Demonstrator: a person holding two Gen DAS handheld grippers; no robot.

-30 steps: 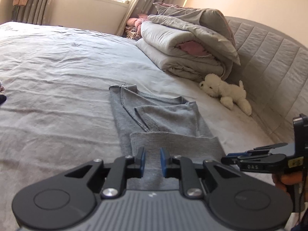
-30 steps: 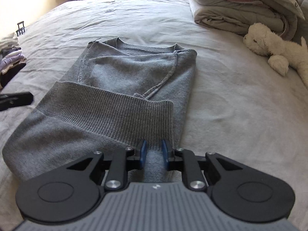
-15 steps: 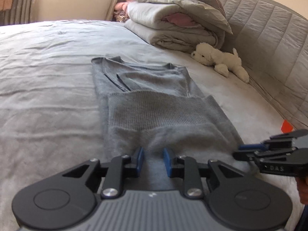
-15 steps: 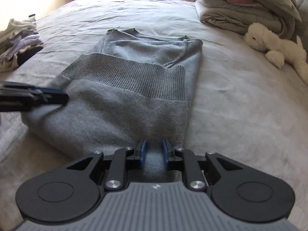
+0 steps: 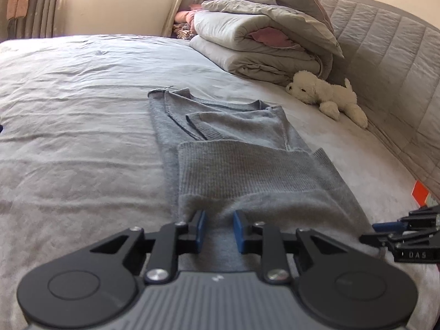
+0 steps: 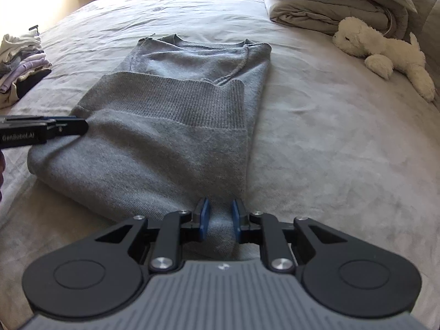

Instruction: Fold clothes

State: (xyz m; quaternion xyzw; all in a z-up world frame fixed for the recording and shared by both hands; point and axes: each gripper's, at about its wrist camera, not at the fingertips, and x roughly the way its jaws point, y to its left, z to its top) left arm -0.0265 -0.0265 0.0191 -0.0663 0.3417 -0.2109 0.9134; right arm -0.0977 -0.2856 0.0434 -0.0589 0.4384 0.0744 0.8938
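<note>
Grey sweater (image 6: 170, 126): folded on bed (image 6: 330, 143). Left gripper (image 5: 218, 229) and right gripper (image 6: 220, 220): each slightly parted, near fold between pads; right just opened further.

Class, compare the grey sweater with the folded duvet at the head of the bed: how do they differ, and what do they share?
The grey sweater lies low and nearly flat mid-bed; the folded duvet is a thick, puffy stack by the headboard. The sweater is ribbed knit; the duvet is smooth cloth with pink showing inside. The sweater's near fold sits between gripper jaws; nothing holds the duvet. Both are grey, folded, and rest on the bed sheet.
</note>
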